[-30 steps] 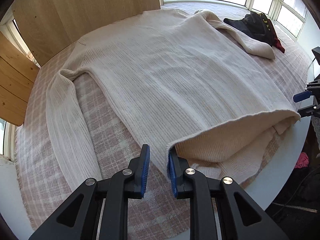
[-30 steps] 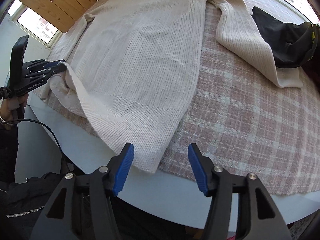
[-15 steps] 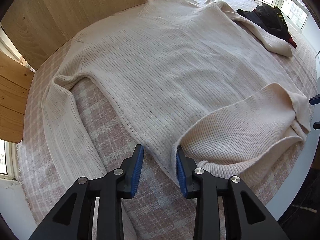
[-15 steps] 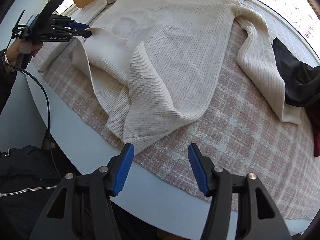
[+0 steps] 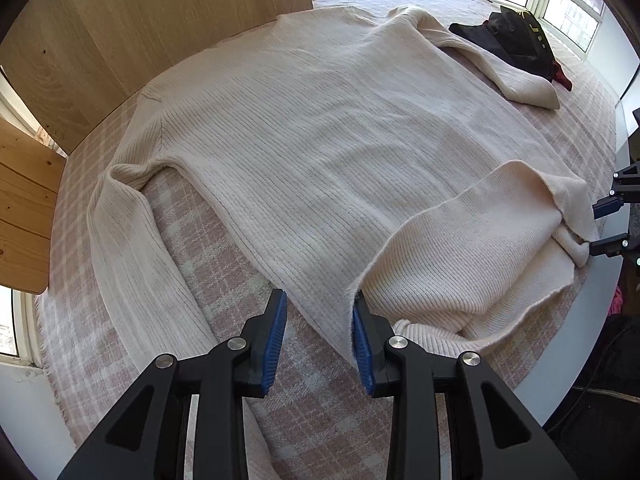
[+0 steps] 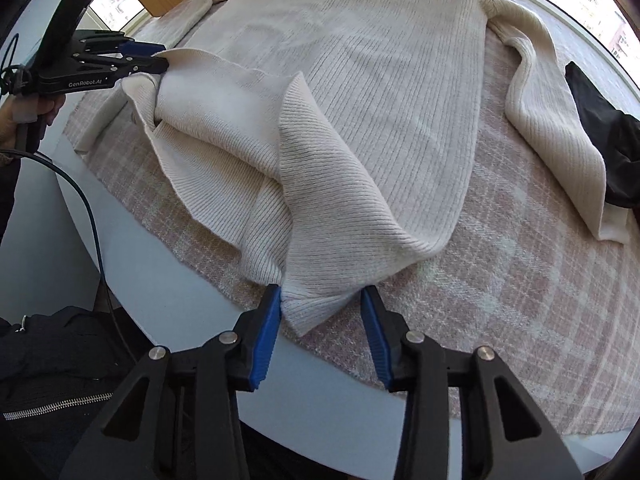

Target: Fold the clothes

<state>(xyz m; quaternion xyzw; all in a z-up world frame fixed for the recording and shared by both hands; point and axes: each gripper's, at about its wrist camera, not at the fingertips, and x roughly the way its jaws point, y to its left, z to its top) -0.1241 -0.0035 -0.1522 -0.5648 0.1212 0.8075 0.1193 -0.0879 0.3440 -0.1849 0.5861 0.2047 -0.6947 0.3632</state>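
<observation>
A cream ribbed sweater (image 5: 340, 140) (image 6: 360, 60) lies spread on a pink plaid cloth (image 5: 224, 264), its bottom hem lifted and folded over in loose waves. My left gripper (image 5: 319, 298) points down at one hem corner. The hem's edge runs between its jaws against the right pad, with bare cloth showing beside the left pad. In the right wrist view the left gripper (image 6: 160, 62) sits at the raised fold. My right gripper (image 6: 321, 292) (image 5: 600, 226) is at the other hem corner. Its jaws are closing, with the bunched corner between them.
A dark garment pile (image 5: 516, 40) (image 6: 604, 140) lies beside the far sleeve. The plaid cloth ends near the round white table's rim (image 6: 180, 300). Wooden panels (image 5: 140, 40) stand behind. A hand (image 6: 8, 132), a cable (image 6: 92, 216) and a dark zipped jacket (image 6: 48, 380) are at the left.
The left jaws have widened from a tight grip on the hem. The hem has been folded up over the sweater's body. The right jaws have come to the hem corner and narrowed around it.
</observation>
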